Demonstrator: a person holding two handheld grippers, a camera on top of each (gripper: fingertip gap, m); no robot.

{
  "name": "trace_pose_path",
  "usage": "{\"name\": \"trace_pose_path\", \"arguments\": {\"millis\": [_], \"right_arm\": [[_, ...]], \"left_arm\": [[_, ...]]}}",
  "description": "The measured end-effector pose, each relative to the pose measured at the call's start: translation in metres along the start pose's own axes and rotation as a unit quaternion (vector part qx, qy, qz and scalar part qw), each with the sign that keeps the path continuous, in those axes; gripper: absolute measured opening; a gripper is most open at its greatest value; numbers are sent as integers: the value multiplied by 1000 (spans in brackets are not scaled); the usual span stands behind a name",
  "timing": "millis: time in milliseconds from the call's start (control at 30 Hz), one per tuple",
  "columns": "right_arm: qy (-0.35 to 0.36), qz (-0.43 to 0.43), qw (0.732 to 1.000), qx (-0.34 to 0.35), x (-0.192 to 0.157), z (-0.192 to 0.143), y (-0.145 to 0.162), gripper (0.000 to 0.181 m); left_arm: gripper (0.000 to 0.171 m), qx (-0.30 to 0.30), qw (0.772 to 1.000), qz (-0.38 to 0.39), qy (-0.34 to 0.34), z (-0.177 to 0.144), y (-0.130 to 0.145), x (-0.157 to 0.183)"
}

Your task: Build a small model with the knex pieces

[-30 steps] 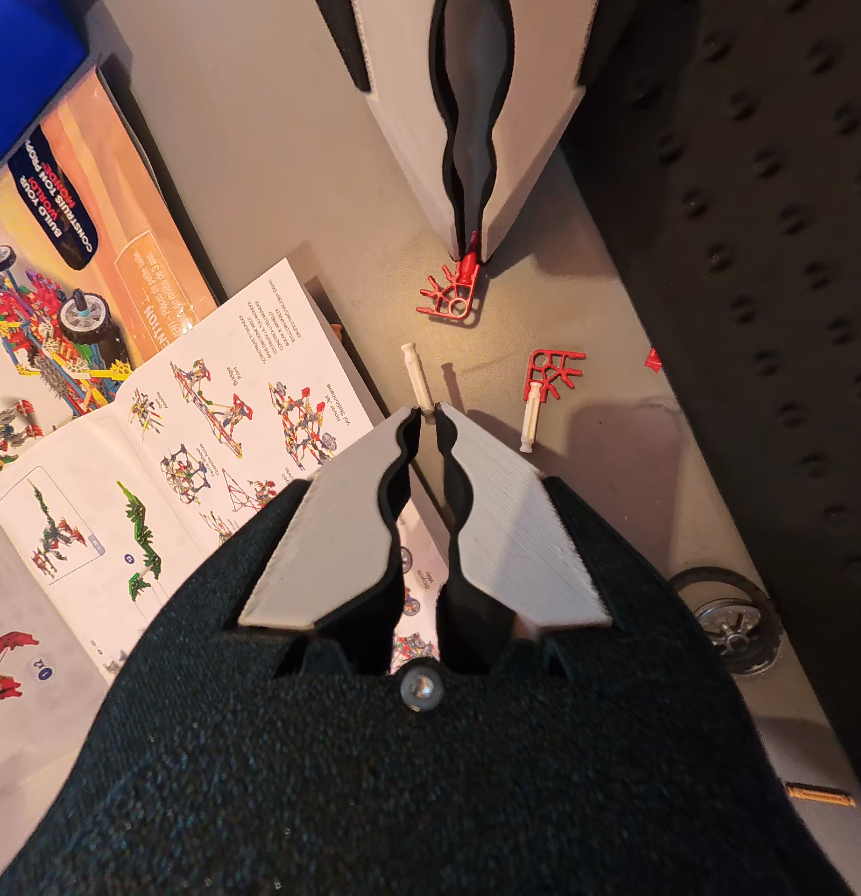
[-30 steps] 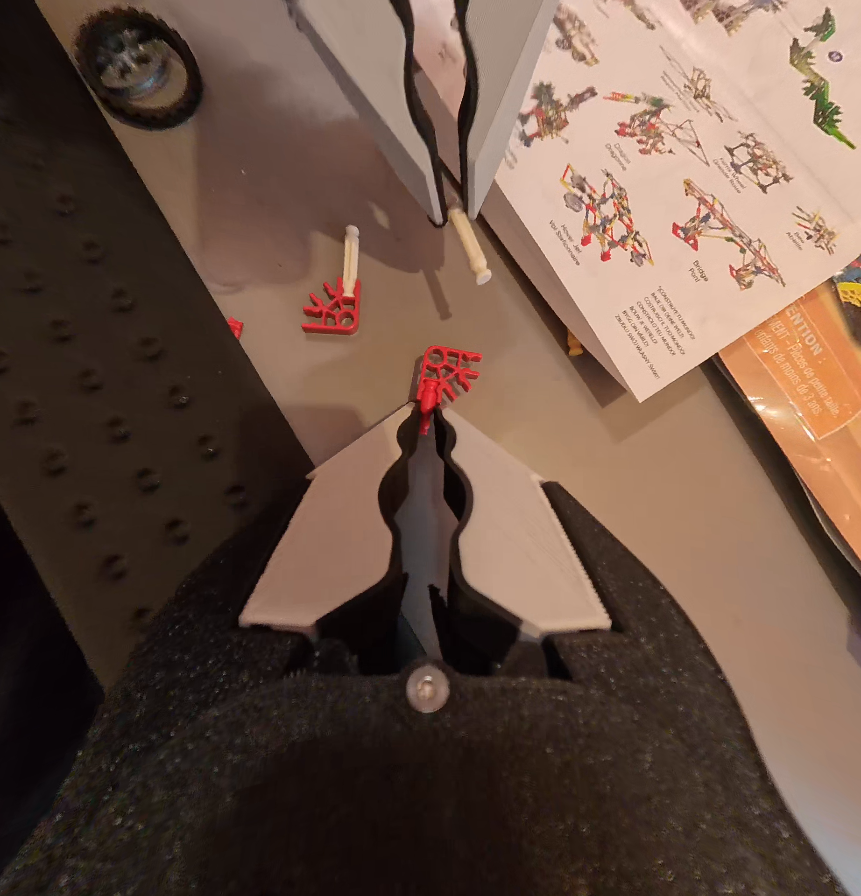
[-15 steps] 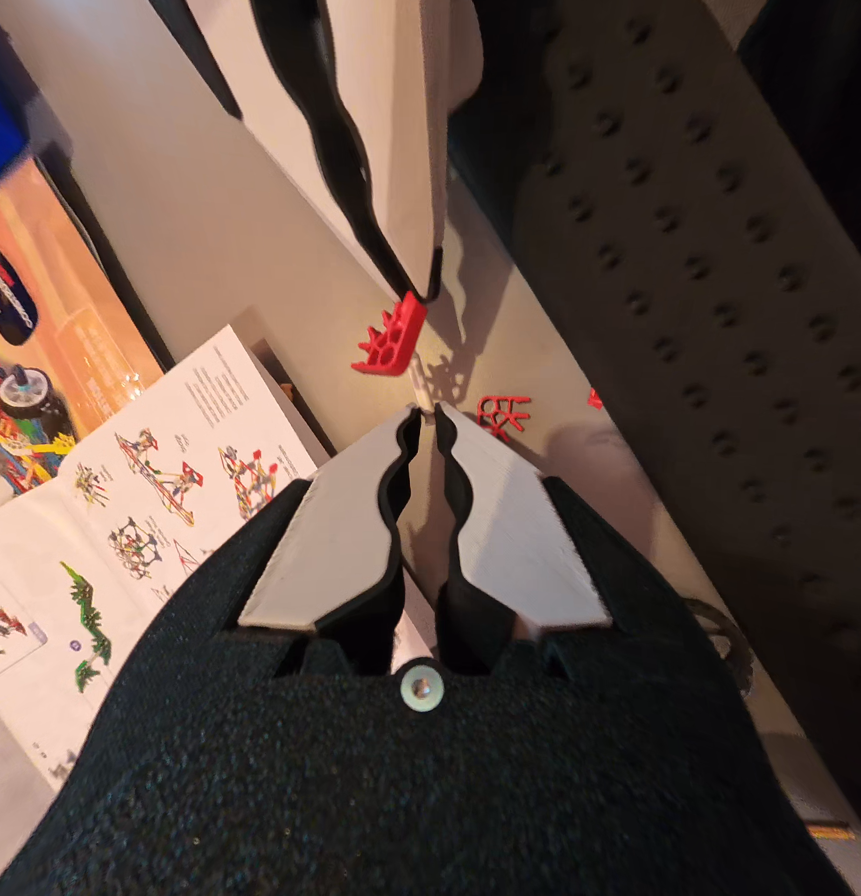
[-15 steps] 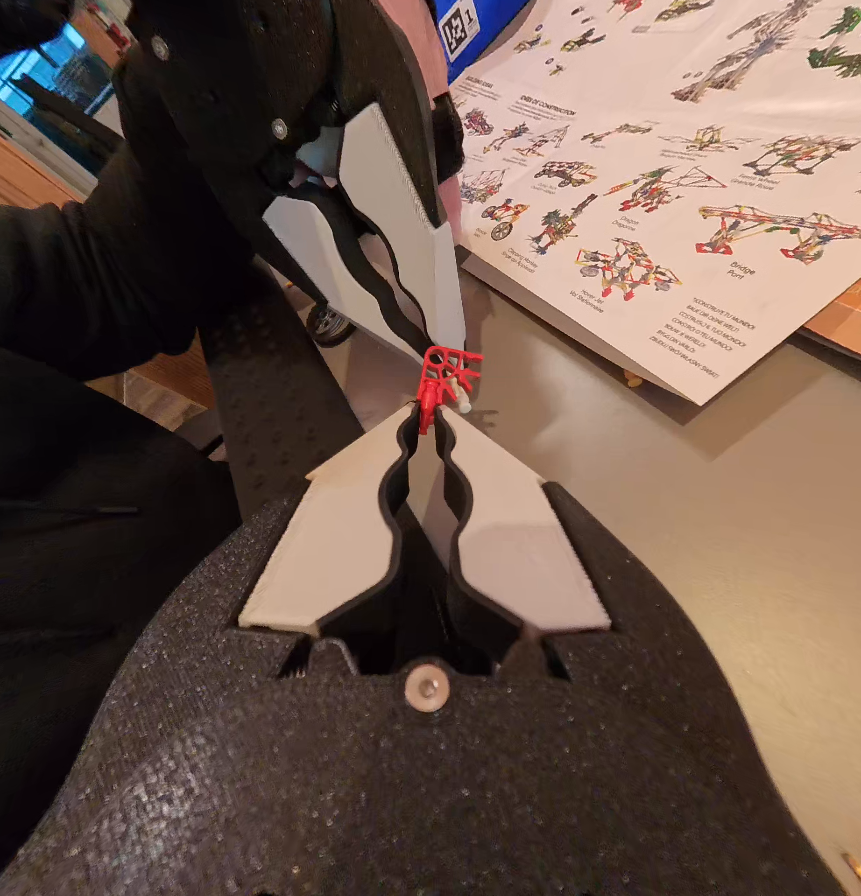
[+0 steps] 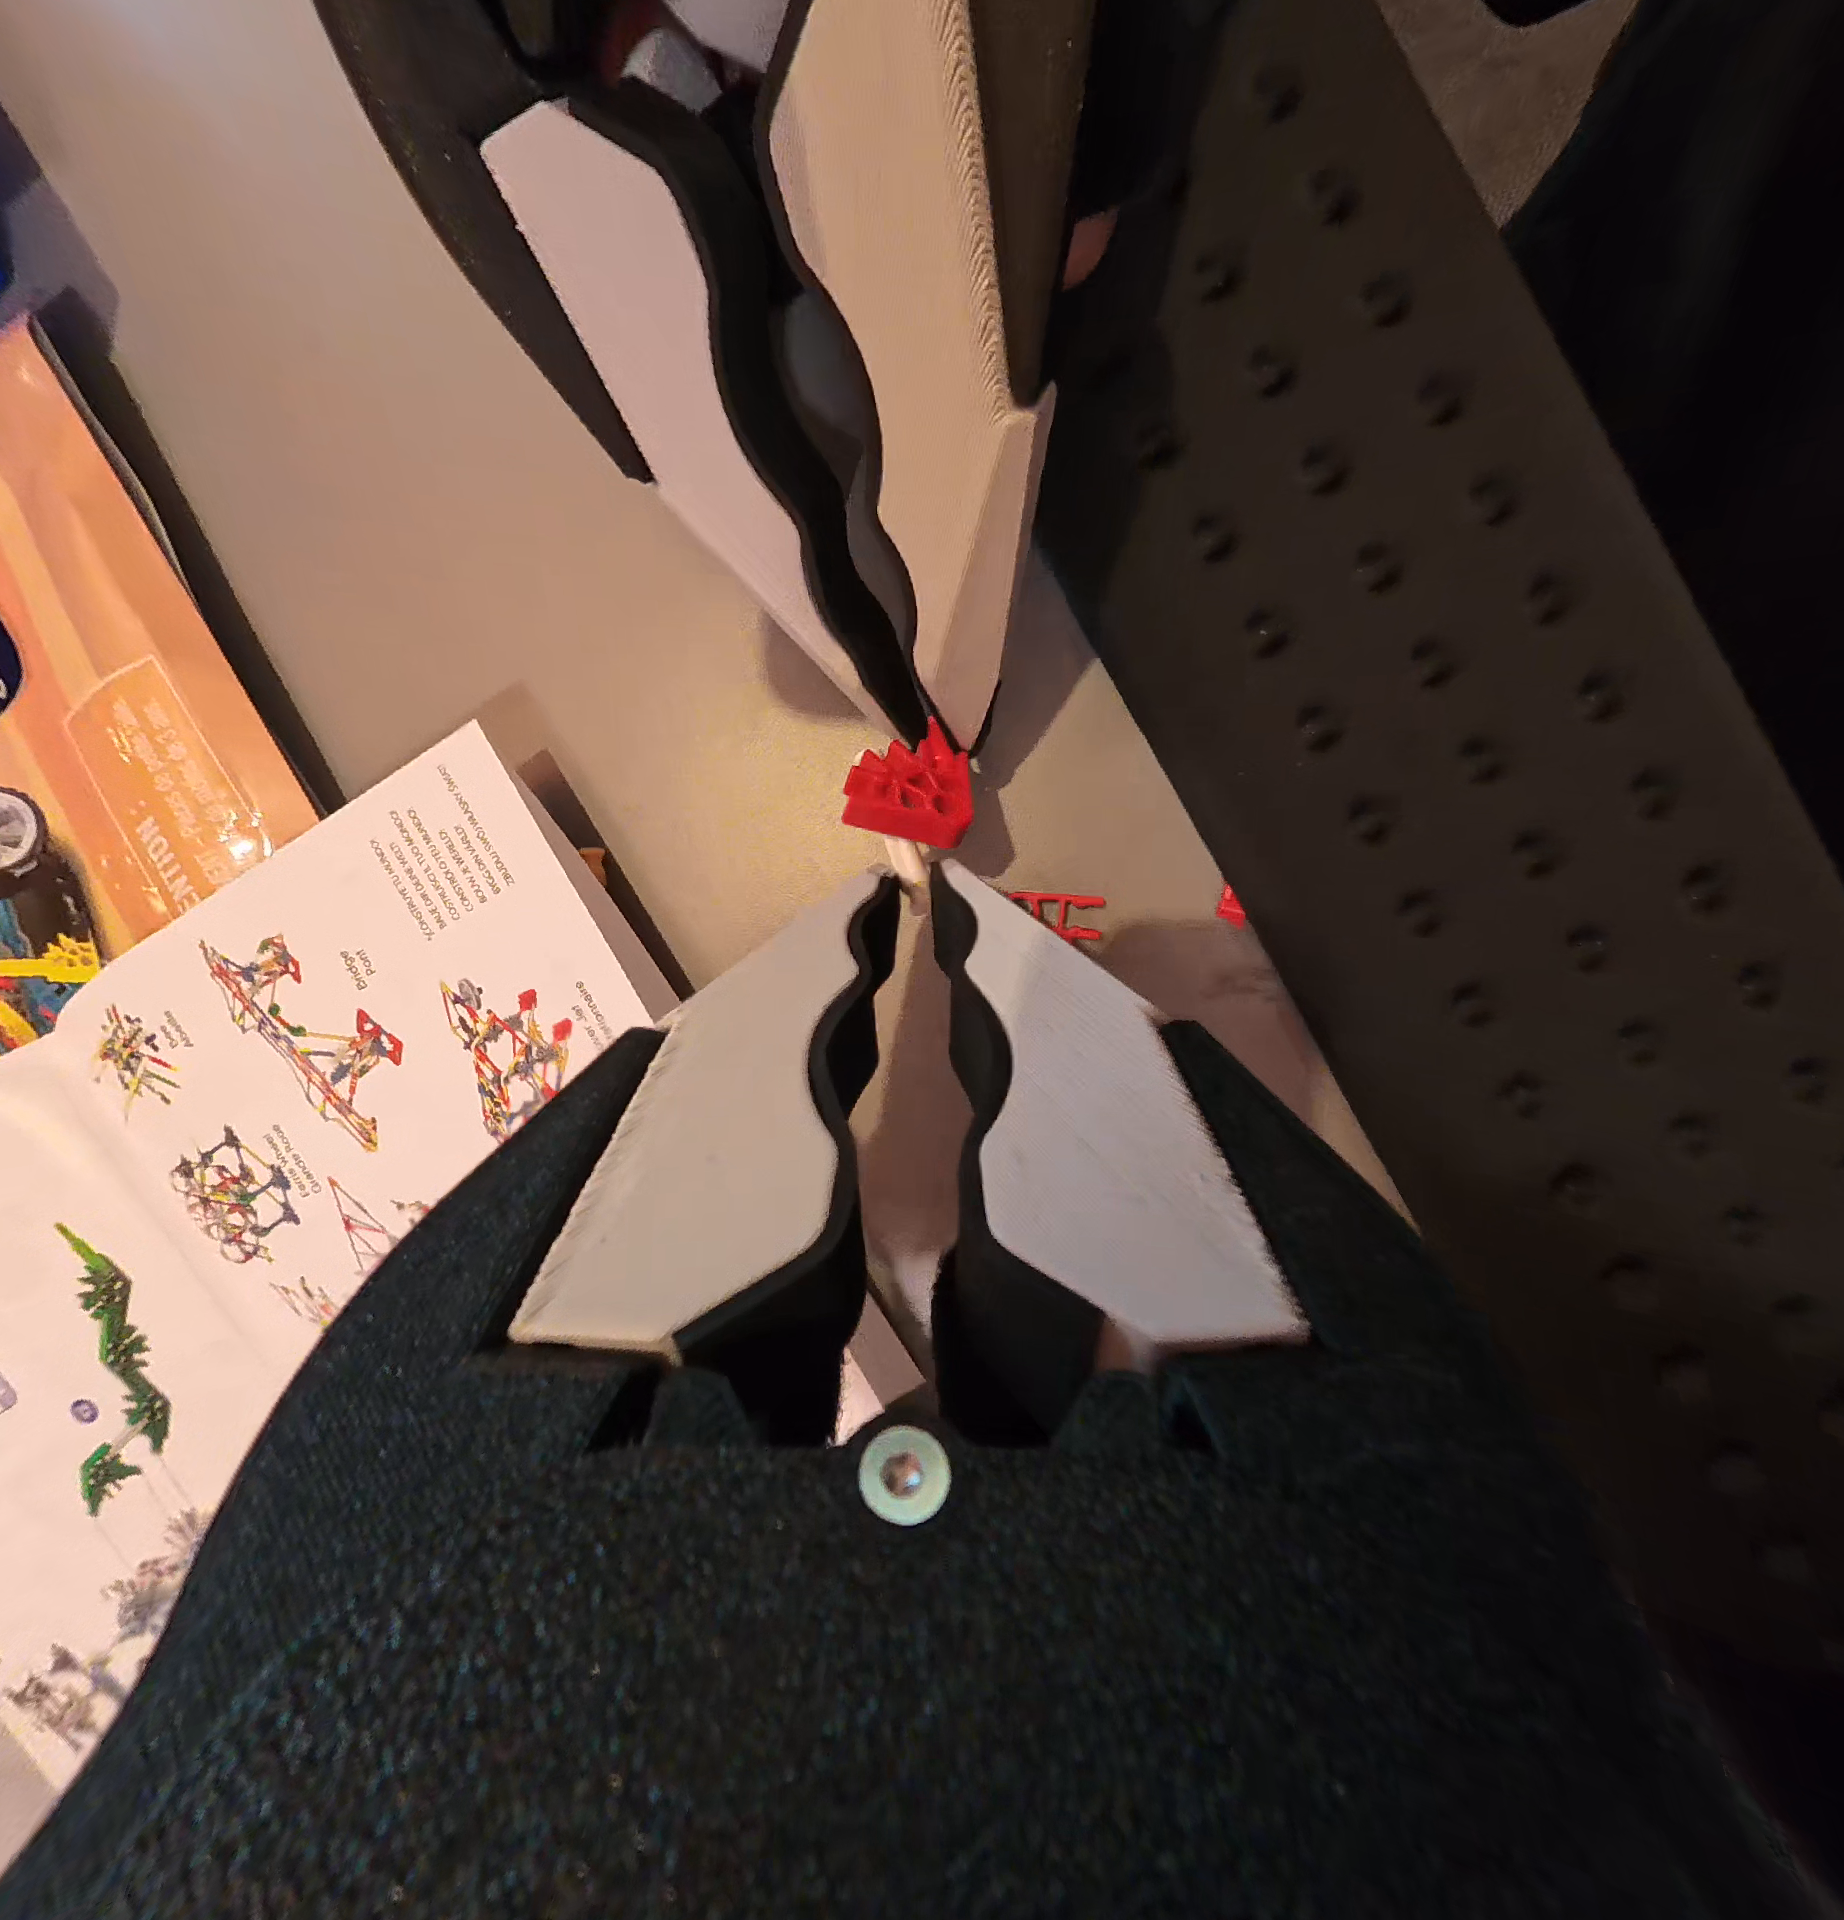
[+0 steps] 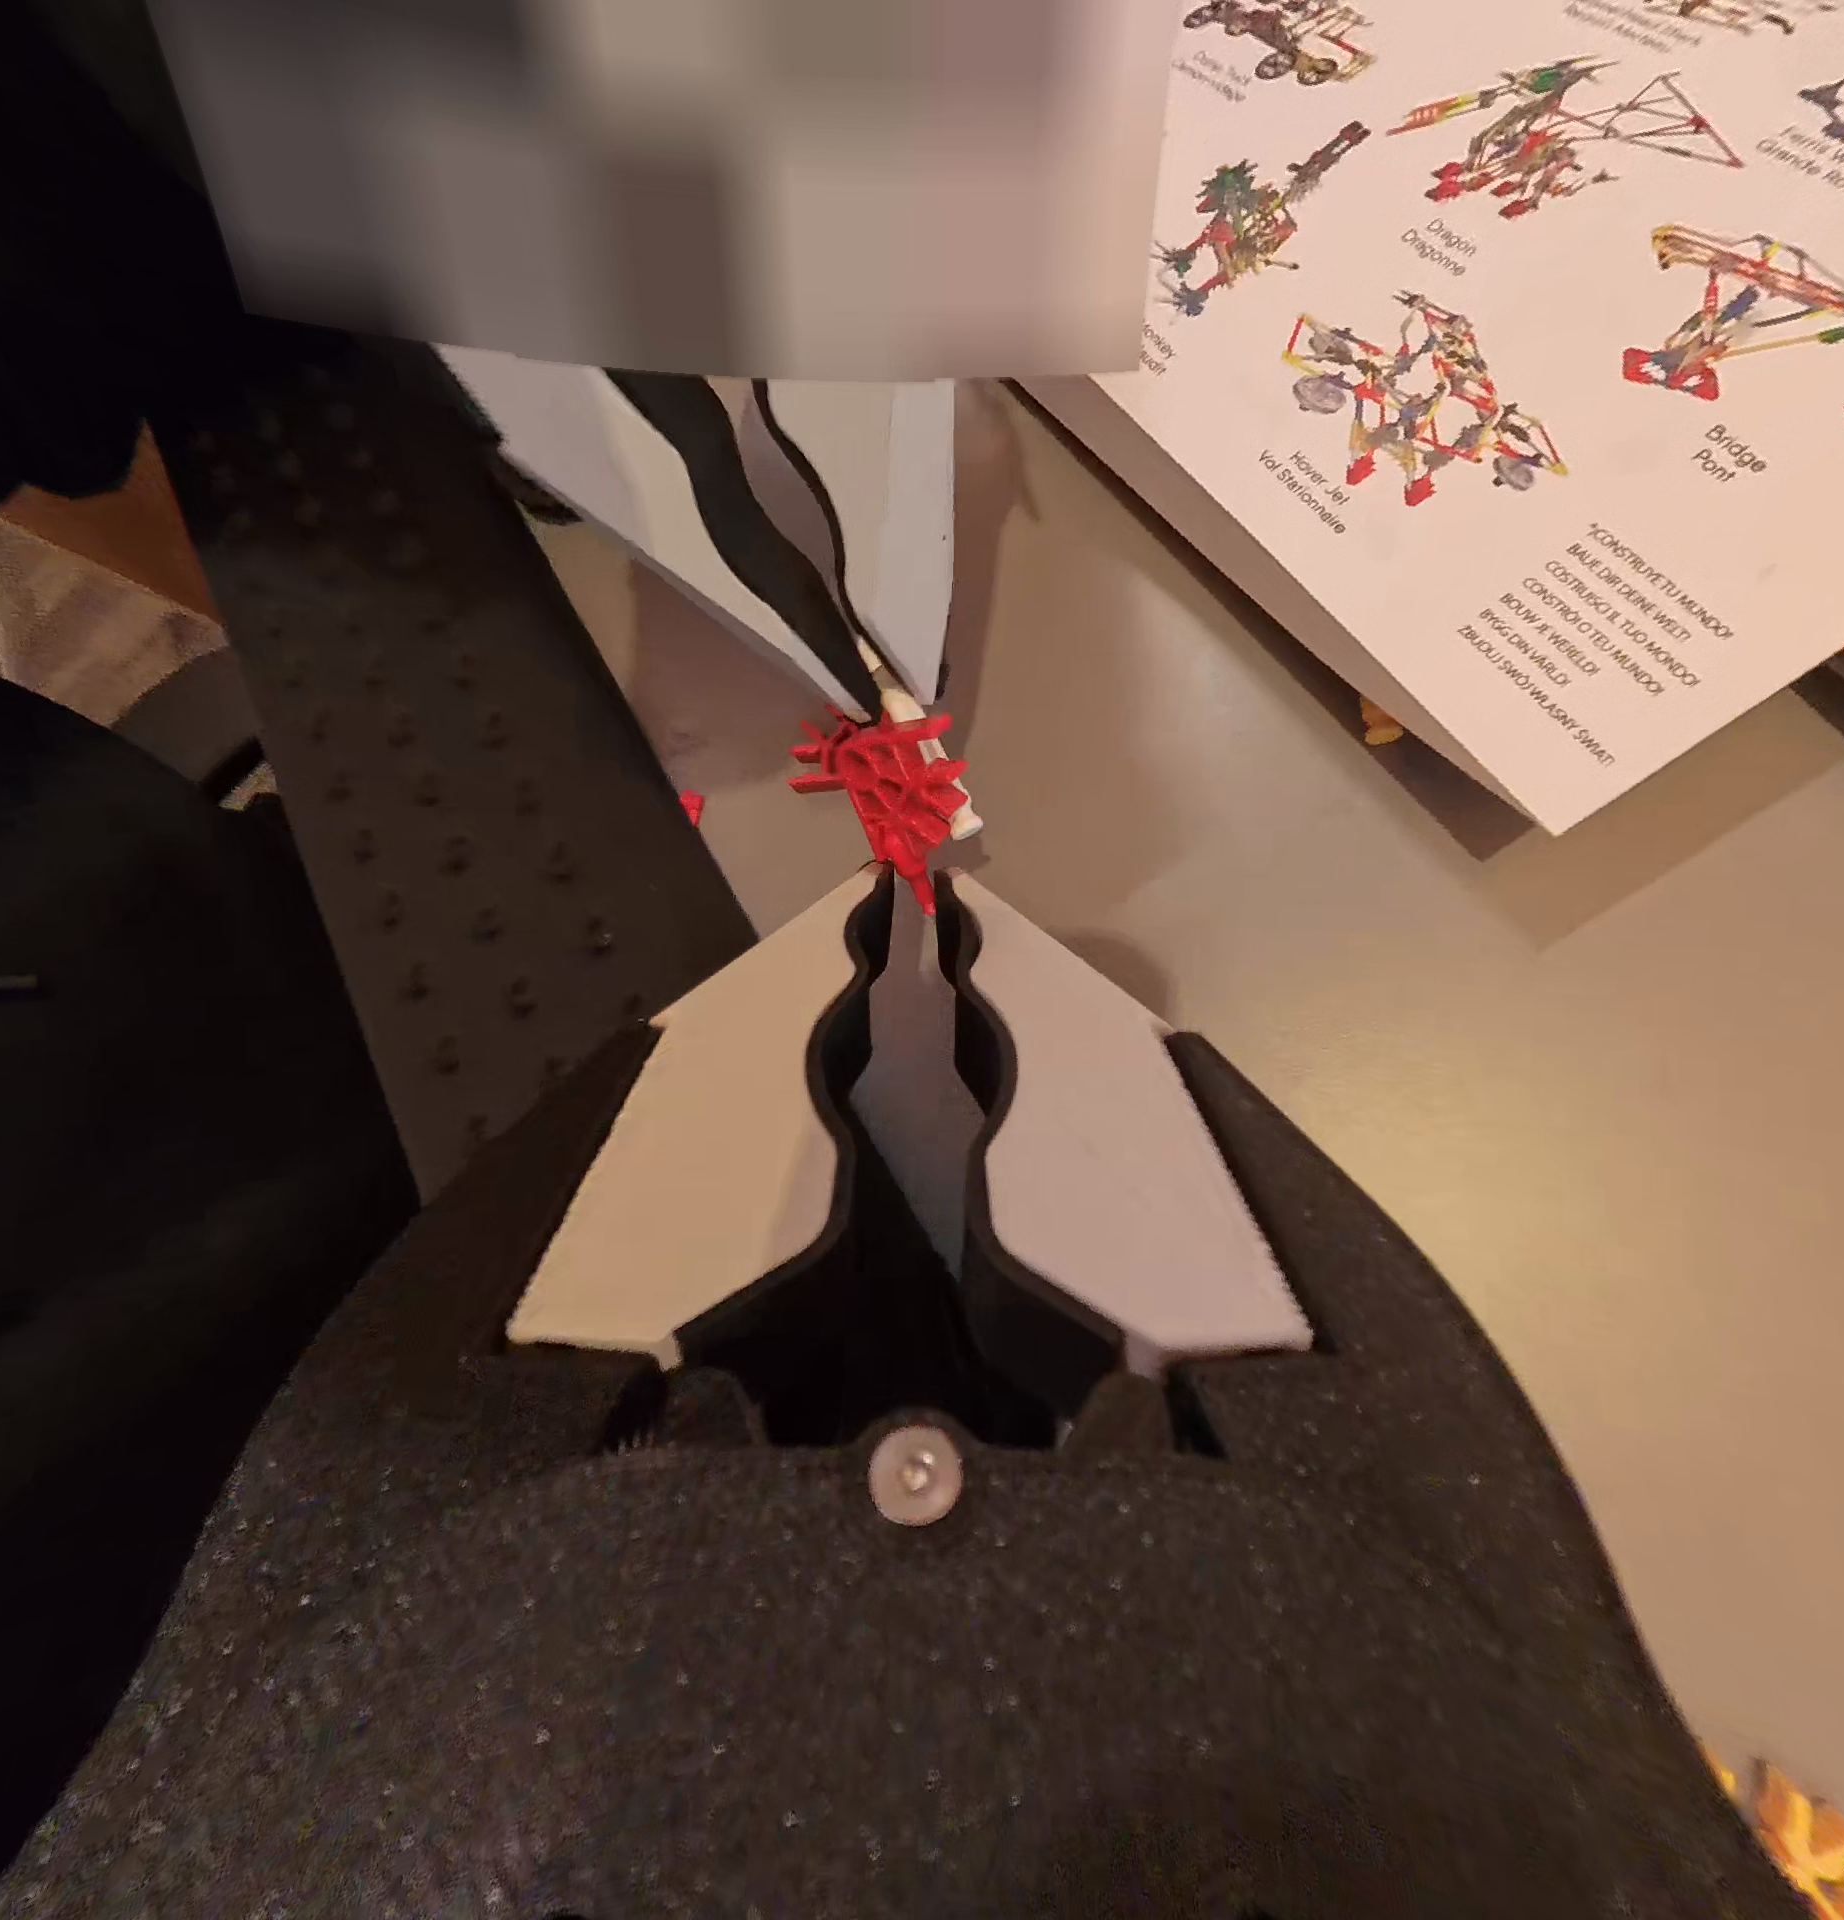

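Observation:
My left gripper (image 5: 910, 883) is shut on a short white rod (image 5: 902, 857) that sticks out past its tips. My right gripper (image 6: 910, 883) is shut on a small red fan-shaped connector (image 6: 887, 790). The two grippers face each other tip to tip above the grey table (image 5: 398, 468). The white rod (image 6: 933, 764) lies against the red connector (image 5: 910, 795); I cannot tell whether it is seated in a slot. The right gripper (image 5: 939, 727) shows from above in the left wrist view, and the left gripper (image 6: 897, 696) shows opposite in the right wrist view.
A second red connector (image 5: 1058, 914) and a small red piece (image 5: 1230, 904) lie on the table beside a black dimpled mat (image 5: 1469, 727). An open instruction booklet (image 5: 326, 987) and an orange toy box (image 5: 87, 727) lie to the left of the left gripper. The grippers are tip to tip, or close to it.
Both grippers have lifted off the table with their parts and moved together. The rod and the red connector, apart a second ago, now touch.

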State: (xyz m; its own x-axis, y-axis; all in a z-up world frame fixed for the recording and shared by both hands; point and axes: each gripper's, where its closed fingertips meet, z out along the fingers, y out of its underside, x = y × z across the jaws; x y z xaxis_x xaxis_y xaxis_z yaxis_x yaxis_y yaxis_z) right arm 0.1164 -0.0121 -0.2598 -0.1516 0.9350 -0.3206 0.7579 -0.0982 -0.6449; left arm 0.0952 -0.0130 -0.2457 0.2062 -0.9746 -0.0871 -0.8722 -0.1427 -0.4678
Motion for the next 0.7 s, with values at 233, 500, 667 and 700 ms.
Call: {"name": "trace_pose_path", "arguments": {"millis": [233, 500, 667, 700], "right_arm": [[24, -7, 1000, -3, 16, -6, 1, 5], [97, -57, 993, -23, 31, -22, 1, 0], [182, -89, 979, -3, 65, -38, -14, 26], [184, -94, 978, 1, 67, -38, -16, 26]], "left_arm": [[2, -10, 1000, -3, -10, -3, 1, -1], [2, -21, 1000, 2, -14, 2, 6, -3], [2, -26, 999, -3, -21, -4, 11, -6], [2, -26, 999, -4, -23, -6, 12, -7]]}}
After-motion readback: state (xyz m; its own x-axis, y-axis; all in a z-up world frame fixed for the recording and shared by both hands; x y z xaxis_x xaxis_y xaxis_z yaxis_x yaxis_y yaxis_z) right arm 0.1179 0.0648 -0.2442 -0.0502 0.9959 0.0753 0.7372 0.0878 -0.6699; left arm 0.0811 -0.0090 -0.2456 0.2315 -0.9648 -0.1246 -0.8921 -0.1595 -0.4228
